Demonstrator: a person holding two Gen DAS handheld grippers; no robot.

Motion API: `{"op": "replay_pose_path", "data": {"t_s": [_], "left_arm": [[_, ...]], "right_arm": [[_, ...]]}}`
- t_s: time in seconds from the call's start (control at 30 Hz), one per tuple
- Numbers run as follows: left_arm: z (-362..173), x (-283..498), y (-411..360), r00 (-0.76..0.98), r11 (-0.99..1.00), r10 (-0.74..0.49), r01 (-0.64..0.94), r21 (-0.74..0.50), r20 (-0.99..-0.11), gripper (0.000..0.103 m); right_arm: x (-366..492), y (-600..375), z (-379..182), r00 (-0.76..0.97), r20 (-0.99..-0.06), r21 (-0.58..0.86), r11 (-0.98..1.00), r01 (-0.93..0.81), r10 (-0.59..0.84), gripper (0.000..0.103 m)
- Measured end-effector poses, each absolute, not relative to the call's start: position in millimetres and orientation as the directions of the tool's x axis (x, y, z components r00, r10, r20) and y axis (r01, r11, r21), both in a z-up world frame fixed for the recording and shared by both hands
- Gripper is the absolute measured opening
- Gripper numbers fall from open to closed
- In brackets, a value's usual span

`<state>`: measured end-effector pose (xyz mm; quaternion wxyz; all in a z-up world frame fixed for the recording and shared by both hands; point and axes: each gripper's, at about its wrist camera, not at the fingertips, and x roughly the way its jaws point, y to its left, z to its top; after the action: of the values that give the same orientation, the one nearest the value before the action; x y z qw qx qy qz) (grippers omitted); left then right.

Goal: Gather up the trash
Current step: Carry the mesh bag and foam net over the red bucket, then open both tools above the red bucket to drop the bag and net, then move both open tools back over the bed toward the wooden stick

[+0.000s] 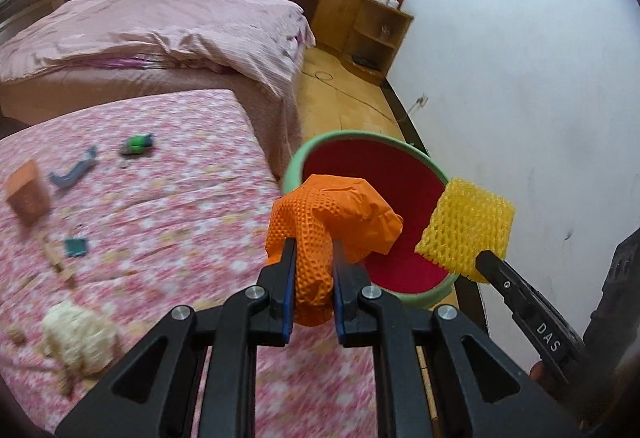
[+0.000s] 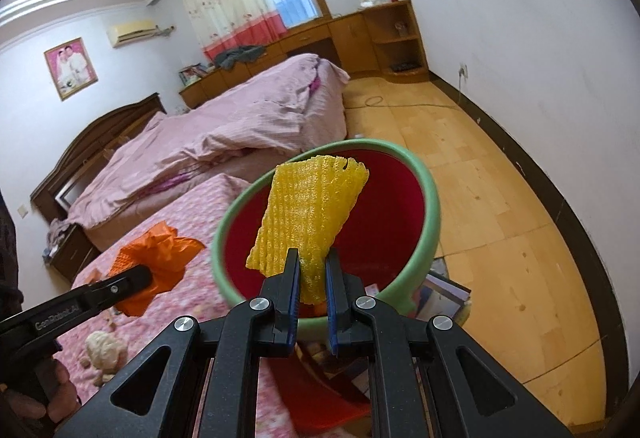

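My left gripper [image 1: 314, 250] is shut on a crumpled orange net and wrapper [image 1: 328, 226], held over the near rim of a green bin with a red inside [image 1: 384, 173]. My right gripper [image 2: 313, 262] is shut on a yellow foam net [image 2: 308, 213], which hangs over the same green bin [image 2: 430, 205]. In the left wrist view the yellow foam net [image 1: 466, 228] shows at the right above the bin, with the right gripper's fingers [image 1: 496, 270] beneath it. In the right wrist view the orange net [image 2: 156, 254] and the left gripper [image 2: 136, 278] show at the left.
On the pink flowered bedspread [image 1: 160, 222] lie a brown box [image 1: 26, 191], a grey scrap [image 1: 74, 171], a green item [image 1: 138, 145], a teal piece [image 1: 75, 248] and a cream crumpled wad [image 1: 78, 338]. A second bed [image 1: 160, 33], wooden cabinets [image 1: 360, 17] and wooden floor [image 2: 500, 197] lie beyond.
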<state>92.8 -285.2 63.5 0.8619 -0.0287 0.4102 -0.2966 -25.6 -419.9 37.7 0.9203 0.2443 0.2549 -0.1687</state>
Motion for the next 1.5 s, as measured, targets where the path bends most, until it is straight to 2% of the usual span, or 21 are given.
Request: {"op": "replay_pose_path", "data": {"t_s": [0.2,0.27,0.33,0.43,0.5,0.93,1.17,1.5], "left_arm": [[52.9,106.4,-324.3,0.466,0.808,-0.528,0.532,-0.252,-0.710,0.014],[51.0,108.8,-331.7,0.464,0.806,-0.528,0.538,-0.246,-0.711,0.017],[49.1,112.2,-337.7,0.466,0.807,-0.526,0.539,-0.243,-0.712,0.029],[48.9,115.8,-340.2,0.467,0.805,-0.532,0.539,-0.250,-0.706,0.042],[49.4,118.0,-340.5,0.472,0.808,-0.531,0.533,-0.252,-0.704,0.044],[66.2,112.6,-306.4,0.522,0.841,-0.506,0.476,-0.257,-0.687,0.044],[73.1,110.5,-270.3,0.563,0.871,-0.471,0.421,-0.254,-0.680,0.044],[63.1,121.0,-209.6,0.613,0.934,-0.353,0.275,-0.228,-0.707,0.044]], "right_arm": [[-14.3,-438.3,28.7,0.798,-0.576,0.369,0.815,0.448,-0.177,0.013],[-11.4,-439.6,25.7,0.794,-0.582,0.366,0.816,0.447,-0.174,0.014],[-5.1,-443.4,23.9,0.792,-0.587,0.367,0.817,0.445,-0.167,0.014],[-4.1,-446.2,22.0,0.790,-0.591,0.373,0.813,0.447,-0.164,0.018],[-3.3,-447.1,21.3,0.790,-0.592,0.382,0.808,0.449,-0.159,0.020],[-7.7,-438.5,34.1,0.823,-0.552,0.416,0.811,0.411,-0.134,0.030],[-5.1,-420.5,40.9,0.833,-0.545,0.421,0.826,0.374,-0.099,0.030],[-3.3,-399.2,46.8,0.838,-0.541,0.412,0.845,0.342,-0.075,0.031]]}}
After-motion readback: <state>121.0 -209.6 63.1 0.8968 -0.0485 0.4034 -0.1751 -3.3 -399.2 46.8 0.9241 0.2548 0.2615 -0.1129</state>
